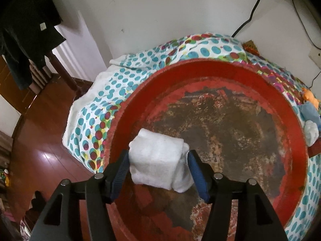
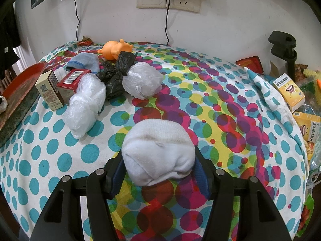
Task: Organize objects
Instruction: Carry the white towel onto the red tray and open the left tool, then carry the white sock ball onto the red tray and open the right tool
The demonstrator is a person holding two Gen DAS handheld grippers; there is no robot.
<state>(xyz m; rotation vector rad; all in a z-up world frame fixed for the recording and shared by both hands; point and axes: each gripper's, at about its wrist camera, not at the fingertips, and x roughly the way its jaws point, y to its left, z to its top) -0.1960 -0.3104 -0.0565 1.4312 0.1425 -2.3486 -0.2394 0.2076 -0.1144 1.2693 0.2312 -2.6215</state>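
Note:
A folded white cloth [image 1: 158, 160] lies in the near left part of a worn round red tray [image 1: 220, 70] that stands on the dotted bedspread [image 1: 96, 110]. My left gripper [image 1: 158, 154] straddles the cloth, its blue pads [image 1: 122, 166] standing at the cloth's two sides without squeezing it, so it is open. In the right wrist view my right gripper [image 2: 158, 156] is shut on a balled white sock [image 2: 158, 150], which bulges out over the dotted spread [image 2: 220, 120]. The red tray [image 2: 20, 84] shows at the left edge of that view.
Beyond the sock lie two small boxes [image 2: 60, 86], clear plastic bags [image 2: 84, 108], a black bag [image 2: 118, 70], a blue-grey sock [image 2: 86, 62] and an orange toy [image 2: 116, 48]. Yellow boxes [image 2: 291, 92] and a black clamp [image 2: 284, 48] stand at the right. Cables hang on the wall.

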